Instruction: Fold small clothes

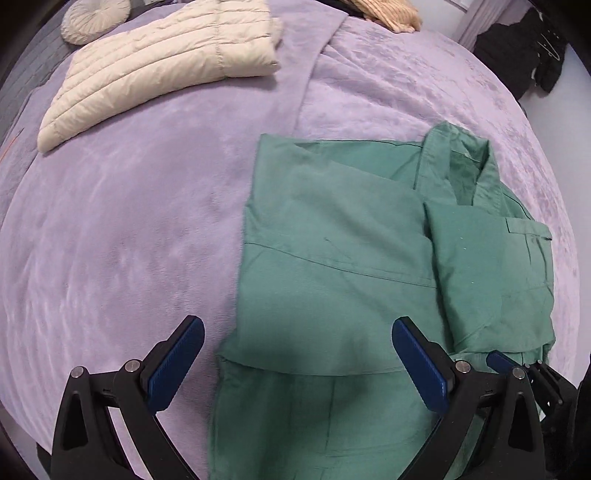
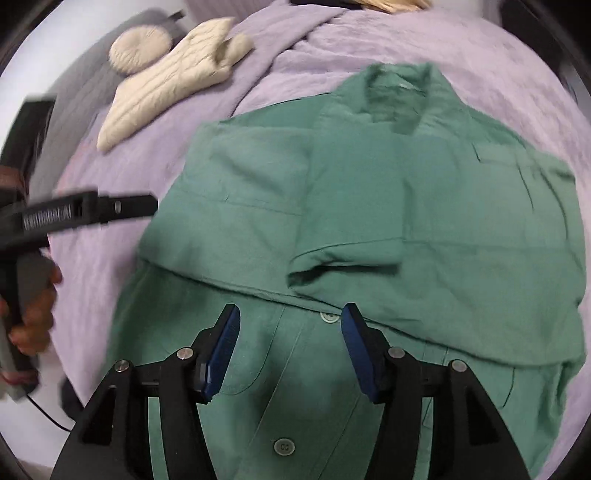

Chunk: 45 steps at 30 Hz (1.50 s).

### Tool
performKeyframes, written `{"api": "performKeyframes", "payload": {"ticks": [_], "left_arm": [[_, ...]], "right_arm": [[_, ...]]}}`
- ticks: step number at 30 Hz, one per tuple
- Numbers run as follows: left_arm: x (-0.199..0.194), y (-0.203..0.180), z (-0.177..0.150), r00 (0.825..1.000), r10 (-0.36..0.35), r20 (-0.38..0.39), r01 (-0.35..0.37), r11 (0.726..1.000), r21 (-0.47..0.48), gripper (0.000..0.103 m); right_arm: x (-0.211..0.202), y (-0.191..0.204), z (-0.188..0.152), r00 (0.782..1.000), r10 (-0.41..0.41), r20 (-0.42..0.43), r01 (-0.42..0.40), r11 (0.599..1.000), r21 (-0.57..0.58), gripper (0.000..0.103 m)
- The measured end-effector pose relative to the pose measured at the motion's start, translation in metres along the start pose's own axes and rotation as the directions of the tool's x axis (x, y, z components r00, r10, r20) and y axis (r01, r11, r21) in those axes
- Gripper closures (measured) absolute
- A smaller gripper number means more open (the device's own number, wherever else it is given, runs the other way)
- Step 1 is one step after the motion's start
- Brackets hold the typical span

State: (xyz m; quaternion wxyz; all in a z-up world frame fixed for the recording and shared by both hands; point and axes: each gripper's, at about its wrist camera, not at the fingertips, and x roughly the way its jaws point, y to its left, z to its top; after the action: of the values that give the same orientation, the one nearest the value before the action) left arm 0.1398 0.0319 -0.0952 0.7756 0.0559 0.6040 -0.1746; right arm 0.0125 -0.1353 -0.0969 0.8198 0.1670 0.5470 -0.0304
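Covering the bed (image 1: 129, 221) from edge to edge, a lilac plush blanket (image 2: 424, 40), creasing into a long fold toward the far side. Lying near the head end, a cream quilted jacket (image 1: 155, 70) just beside a round pleated cushion (image 1: 94, 16). Peeking in at the far edge, a tan knitted piece (image 1: 391, 14). Hanging at the right against a pale wall (image 1: 554, 114), dark clothing (image 1: 524, 55). Falling evenly, soft light.
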Motion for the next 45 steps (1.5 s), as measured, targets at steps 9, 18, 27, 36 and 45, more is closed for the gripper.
{"api": "performKeyframes", "payload": {"ticks": [9,18,27,36,45], "left_arm": [[-0.020,-0.004,-0.012,1.000,-0.008,0.008,0.008,1.000,-0.005,0.001],[-0.034,0.068,-0.012,0.992,0.127,0.023,-0.123,0.984,-0.132,0.001],[-0.019,0.000,0.019,1.000,0.007,0.024,-0.007,1.000,0.031,0.001],[0.028,-0.216,0.073,0.987,-0.163,0.010,0.142,0.885,0.443,0.001],[0.091,-0.376,0.107,0.975,-0.206,-0.081,0.215,0.802,0.558,0.001]], "right_arm": [[0.026,-0.070,0.035,0.976,0.195,0.094,-0.217,0.875,0.434,0.090],[0.046,0.091,0.046,0.998,0.006,-0.055,-0.017,0.978,-0.208,0.052],[-0.023,-0.045,-0.014,0.992,0.123,0.023,-0.124,0.940,0.317,0.048],[-0.091,-0.199,-0.089,0.977,0.044,0.207,-0.177,0.710,0.682,0.046],[-0.082,-0.262,-0.100,0.909,0.140,0.392,-0.406,0.507,0.760,0.046]]}}
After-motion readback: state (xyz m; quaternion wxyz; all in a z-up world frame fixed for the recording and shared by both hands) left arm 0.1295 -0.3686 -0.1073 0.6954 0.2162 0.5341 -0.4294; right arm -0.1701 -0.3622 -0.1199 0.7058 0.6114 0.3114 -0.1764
